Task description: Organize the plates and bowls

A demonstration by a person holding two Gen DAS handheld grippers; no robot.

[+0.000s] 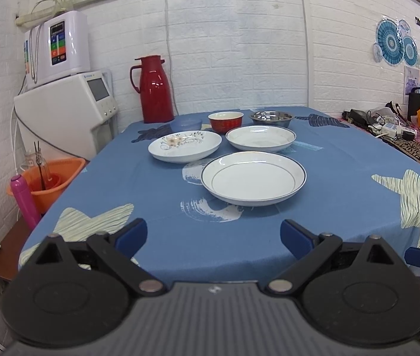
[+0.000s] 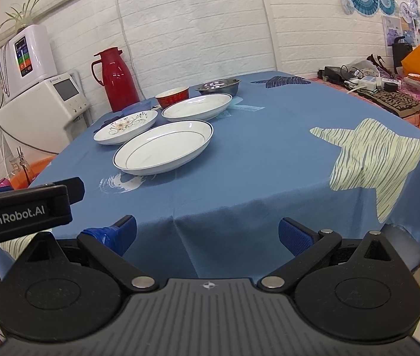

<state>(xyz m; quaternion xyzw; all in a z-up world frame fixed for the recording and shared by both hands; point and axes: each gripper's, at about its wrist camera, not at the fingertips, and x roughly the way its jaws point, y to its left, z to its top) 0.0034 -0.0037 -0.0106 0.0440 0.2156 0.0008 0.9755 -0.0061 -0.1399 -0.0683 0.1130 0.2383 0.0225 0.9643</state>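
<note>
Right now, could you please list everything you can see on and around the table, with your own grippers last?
Plates: three, white; one blue-rimmed nearest, one floral left, one plain behind.
Bowls: three at the far edge; red, steel, pale blue.
Tablecloth: one, blue with star shapes, covering the table.
Thermos jug: one, red, far left corner.
Appliances: two, white, stacked left of the table.
Basin: one, orange, low left.
Bottle: one, pink, beside the basin.
Clutter: cables and boxes, far right.
Left gripper: open, empty, before the table's near edge.
Right gripper: open, empty, likewise.
</note>
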